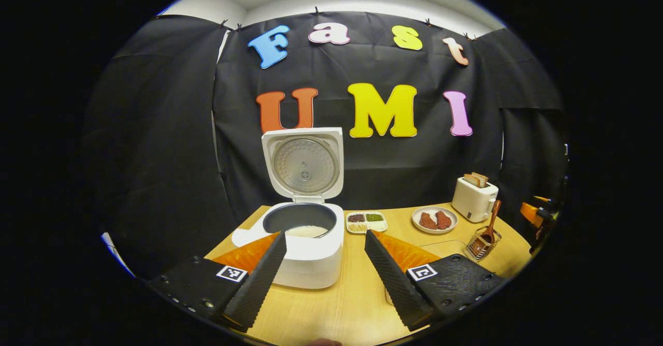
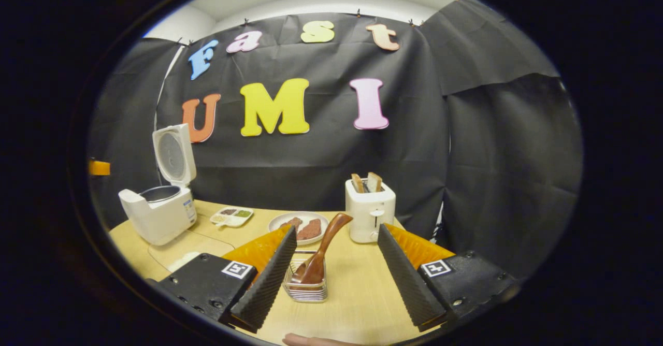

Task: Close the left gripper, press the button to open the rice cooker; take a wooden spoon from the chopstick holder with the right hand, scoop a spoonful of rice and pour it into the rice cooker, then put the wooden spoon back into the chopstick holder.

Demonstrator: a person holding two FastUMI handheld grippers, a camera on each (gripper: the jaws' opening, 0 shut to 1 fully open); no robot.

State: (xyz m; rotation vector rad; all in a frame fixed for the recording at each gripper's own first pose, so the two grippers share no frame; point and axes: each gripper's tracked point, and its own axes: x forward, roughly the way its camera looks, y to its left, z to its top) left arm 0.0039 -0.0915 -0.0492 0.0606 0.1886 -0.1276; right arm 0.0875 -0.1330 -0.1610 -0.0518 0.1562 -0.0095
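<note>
Surface (image 1: 357,294): pale wood, carrying everything below, seen in both views.
Cooker (image 1: 311,255): white, at the surface's left end, lid (image 1: 304,163) standing upright and open, dark pot with a layer of rice (image 1: 306,230) showing inside.
Left hand-held gripper (image 1: 325,245): fingers spread wide, holding nothing, framing the cooker's front; one finger overlaps its left edge in the left gripper view.
Right hand-held gripper (image 2: 336,250): fingers spread wide, holding nothing, hovering with the holder between them.
Toaster (image 2: 370,210): white, two slices up, at the back, just beyond the holder.
Plate (image 2: 298,224): white, two reddish-brown pieces on it, between toaster and tray.
Tray (image 2: 232,215): small, three compartments of dark, green and pale grains, just beside the cooker.
Holder (image 2: 306,284): low wire basket, near the surface's front right.
Spoon (image 2: 322,253): reddish wood, bowl down in the holder, handle leaning up towards the toaster.
</note>
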